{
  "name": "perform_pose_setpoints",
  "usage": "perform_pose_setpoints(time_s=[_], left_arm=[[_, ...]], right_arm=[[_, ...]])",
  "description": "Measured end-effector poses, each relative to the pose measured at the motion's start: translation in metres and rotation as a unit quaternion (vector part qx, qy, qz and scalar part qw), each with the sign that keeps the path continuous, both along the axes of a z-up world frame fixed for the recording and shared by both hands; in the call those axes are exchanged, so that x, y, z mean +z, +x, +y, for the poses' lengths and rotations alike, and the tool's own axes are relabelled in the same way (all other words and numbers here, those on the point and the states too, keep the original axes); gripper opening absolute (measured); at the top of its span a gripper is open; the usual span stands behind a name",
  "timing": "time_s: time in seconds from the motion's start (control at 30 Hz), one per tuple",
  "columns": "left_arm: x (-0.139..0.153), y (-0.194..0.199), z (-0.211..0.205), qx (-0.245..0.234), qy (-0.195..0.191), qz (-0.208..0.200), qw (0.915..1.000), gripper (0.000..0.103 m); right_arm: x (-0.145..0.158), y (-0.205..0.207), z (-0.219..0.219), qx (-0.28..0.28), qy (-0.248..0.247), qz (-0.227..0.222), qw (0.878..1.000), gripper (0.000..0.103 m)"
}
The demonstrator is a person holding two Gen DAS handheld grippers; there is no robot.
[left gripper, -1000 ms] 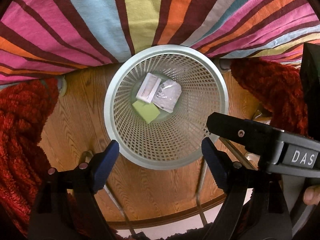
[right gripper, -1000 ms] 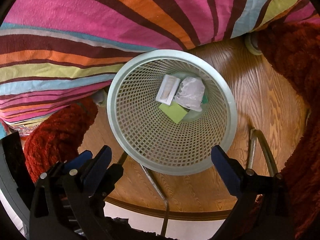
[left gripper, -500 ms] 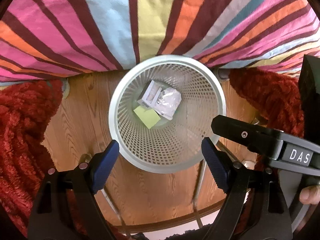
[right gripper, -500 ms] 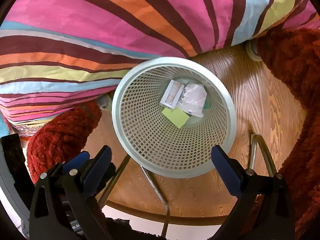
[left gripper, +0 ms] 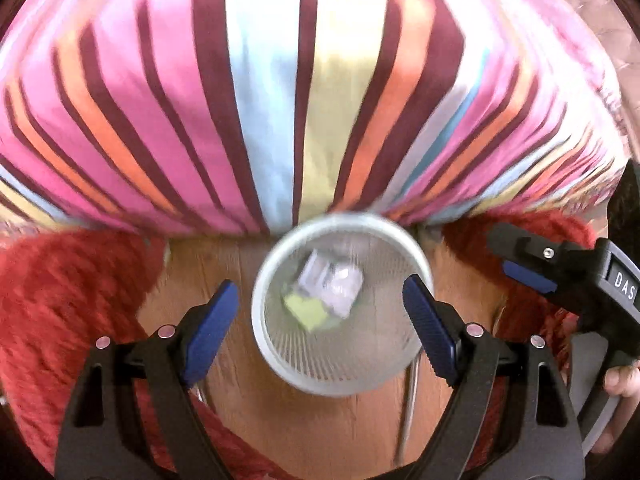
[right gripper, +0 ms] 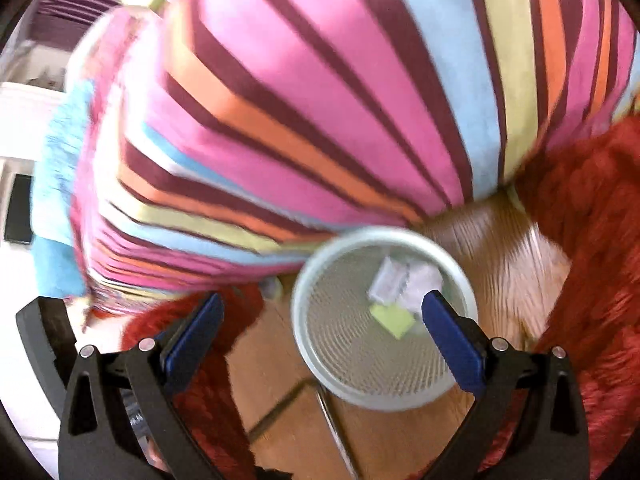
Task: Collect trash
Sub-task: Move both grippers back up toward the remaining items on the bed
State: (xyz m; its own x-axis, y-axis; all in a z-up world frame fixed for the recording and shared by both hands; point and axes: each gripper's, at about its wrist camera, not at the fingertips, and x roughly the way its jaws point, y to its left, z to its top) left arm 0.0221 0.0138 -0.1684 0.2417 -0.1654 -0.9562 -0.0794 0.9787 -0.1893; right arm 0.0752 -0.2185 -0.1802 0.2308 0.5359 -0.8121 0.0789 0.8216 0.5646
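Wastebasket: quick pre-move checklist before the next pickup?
1. Left gripper empty, open: ok.
2. Right gripper empty, open: ok.
3. Wastebasket upright on the wood floor: ok.
4. Yellow note and white wrappers inside the basket: ok.
5. Next trash item in view: not ok, only striped bedding and red rug visible.
6. Image sharpness: not ok, motion blur.

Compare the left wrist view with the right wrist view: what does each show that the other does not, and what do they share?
Left wrist only: the right gripper, at the frame's right edge. Right wrist only: a blue towel and a dark flat object far left. Both: the white mesh basket holding blurred scraps, the striped cover, red rug and open jaws.
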Motion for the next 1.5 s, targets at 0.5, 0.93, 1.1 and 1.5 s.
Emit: perform_pose_setpoints(time_s=[0.5,0.93,1.1,1.5], left_arm=[[0.082,0.050,0.038,0.048,-0.023,-0.153,0.9868,0.082],[0.114,0.159,0.050,0.036,-0.059,-0.182,0.9809,0.082],[0.116,0.202,0.046,0.021,-0.063,-0.186,0.9804,0.082],[0.103,0.287,0.042,-0.039,-0.126,-0.182,0.9745,0.082]], right_arm=[[0.103,0.043,-0.016,-0.001,-0.123,-0.237,0.964,0.095],[0.126,0.094,0.017,0.047,-0.114,-0.274,0.954,0.095],[0.130,0.119,0.029,0.058,-0.118,-0.280,0.951,0.095],[0.119,0.160,0.058,0.099,-0.126,-0.271,0.949,0.095]])
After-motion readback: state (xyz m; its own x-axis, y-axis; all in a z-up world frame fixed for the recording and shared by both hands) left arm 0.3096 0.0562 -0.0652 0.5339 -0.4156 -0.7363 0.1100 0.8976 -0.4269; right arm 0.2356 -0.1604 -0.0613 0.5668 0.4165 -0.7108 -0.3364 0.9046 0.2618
